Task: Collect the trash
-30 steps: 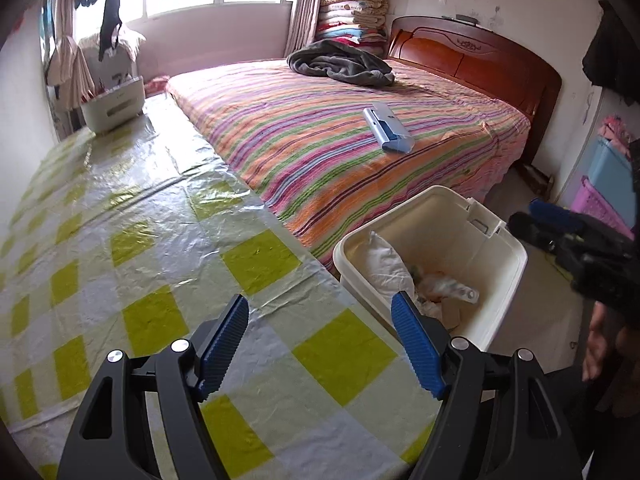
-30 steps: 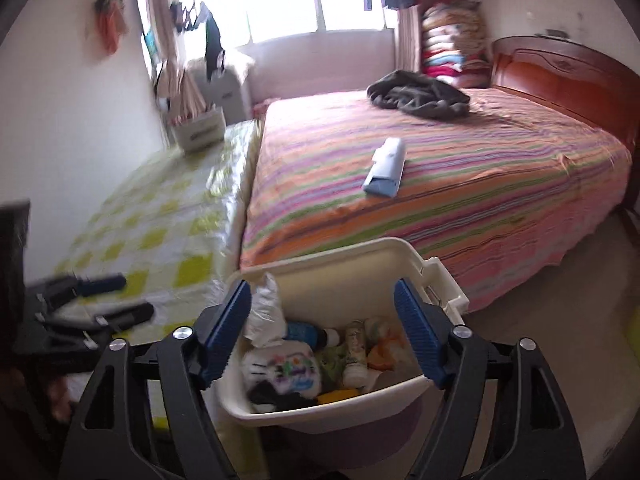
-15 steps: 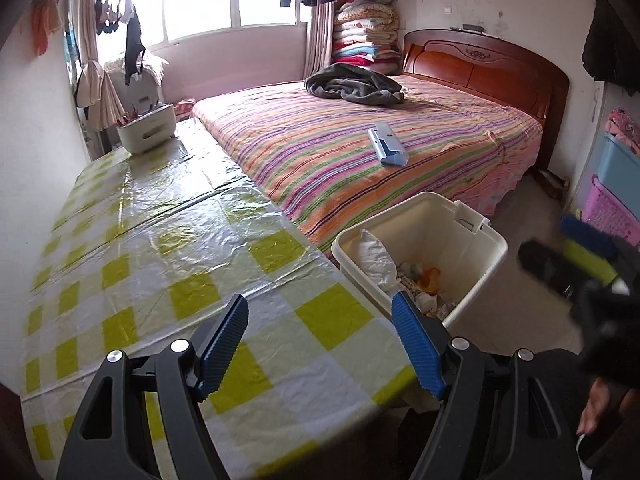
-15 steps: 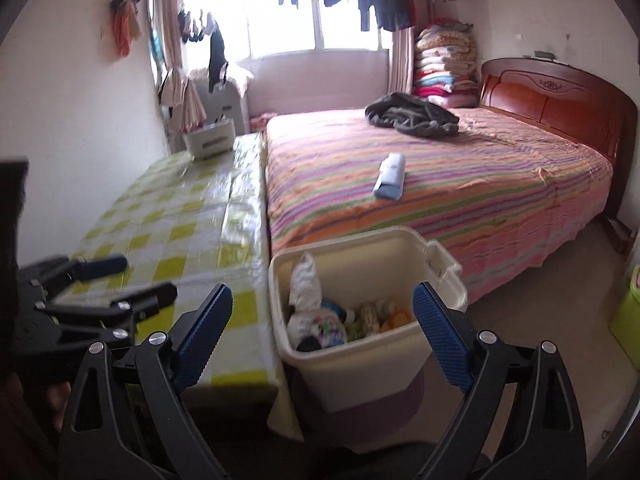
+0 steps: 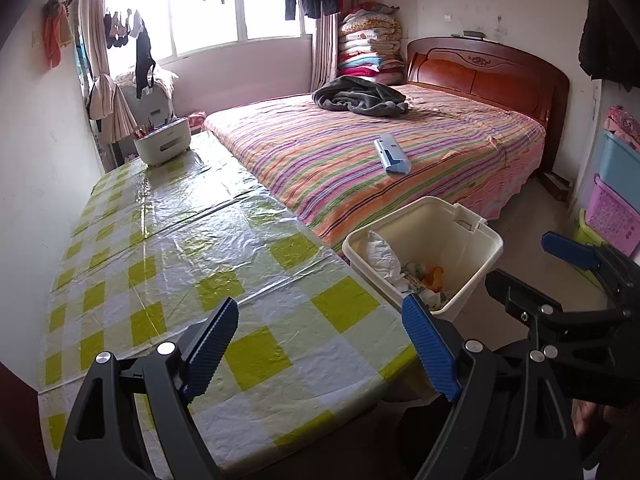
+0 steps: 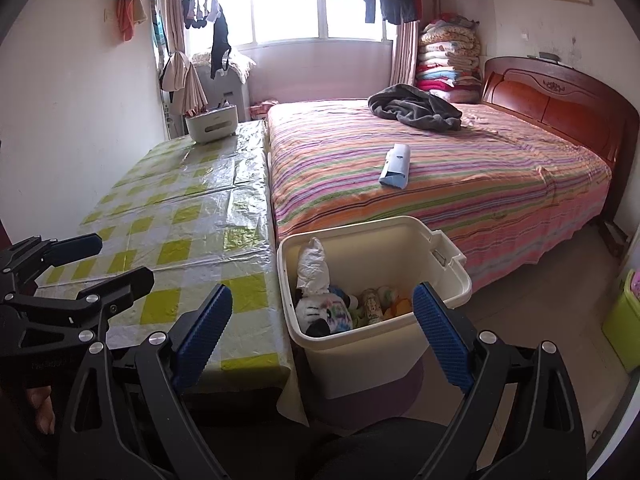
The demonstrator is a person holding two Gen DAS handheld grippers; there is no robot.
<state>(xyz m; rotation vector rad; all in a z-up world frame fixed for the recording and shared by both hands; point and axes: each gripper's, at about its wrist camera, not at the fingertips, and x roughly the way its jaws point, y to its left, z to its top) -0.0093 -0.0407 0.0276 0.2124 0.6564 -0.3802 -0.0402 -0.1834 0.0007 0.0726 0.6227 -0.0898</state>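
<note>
A cream plastic bin (image 6: 448, 276) stands on the floor between the table and the bed, holding crumpled paper, a bottle, wrappers and other trash (image 6: 340, 308). It also shows in the left wrist view (image 5: 480, 236). My left gripper (image 5: 320, 346) is open and empty above the near end of the table. My right gripper (image 6: 322, 330) is open and empty, held back from and above the bin. A blue and white packet (image 6: 396, 166) lies on the striped bed (image 6: 480, 184).
A table with a green and white check cover (image 5: 180, 248) runs along the left wall, with a white holder (image 5: 162, 146) at its far end. A dark garment (image 5: 360, 96) lies on the bed. Coloured storage crates (image 5: 616, 200) stand at the right.
Both grippers have pulled back and up from the bin and table, so more of the room shows. Both stay open and empty.
</note>
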